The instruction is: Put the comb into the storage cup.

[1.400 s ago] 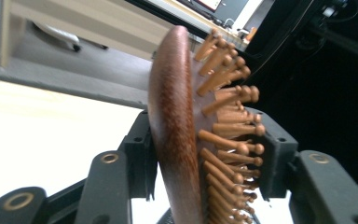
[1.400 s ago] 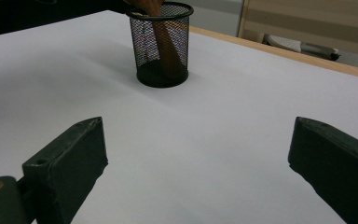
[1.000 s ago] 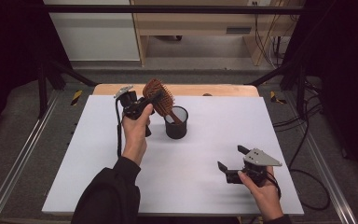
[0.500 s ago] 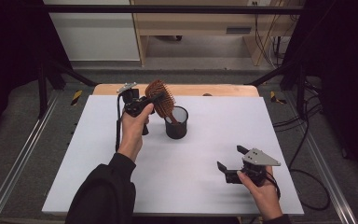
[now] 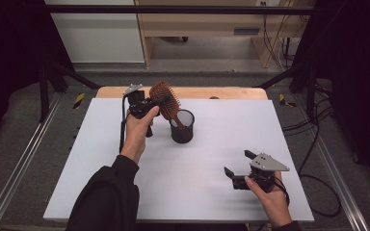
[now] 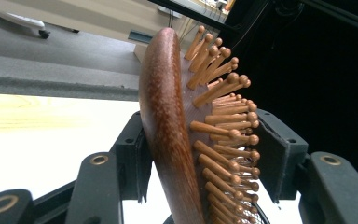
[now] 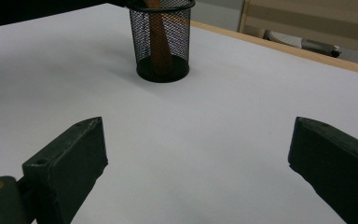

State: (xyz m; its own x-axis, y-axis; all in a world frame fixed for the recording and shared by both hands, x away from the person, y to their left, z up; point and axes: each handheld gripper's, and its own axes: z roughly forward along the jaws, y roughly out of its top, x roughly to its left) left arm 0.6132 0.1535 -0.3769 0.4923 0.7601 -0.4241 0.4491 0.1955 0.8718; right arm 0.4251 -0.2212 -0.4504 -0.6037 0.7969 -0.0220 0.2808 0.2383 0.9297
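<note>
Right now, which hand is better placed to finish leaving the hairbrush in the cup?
Left. That left gripper has the hairbrush head between its fingers, which have just been opening; the handle is already in the mesh cup. The right gripper sits open, well away.

Overhead view; two close jaw-level views

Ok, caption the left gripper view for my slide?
Left tongs opening around the wooden hairbrush, its handle standing in the mesh cup.
</note>
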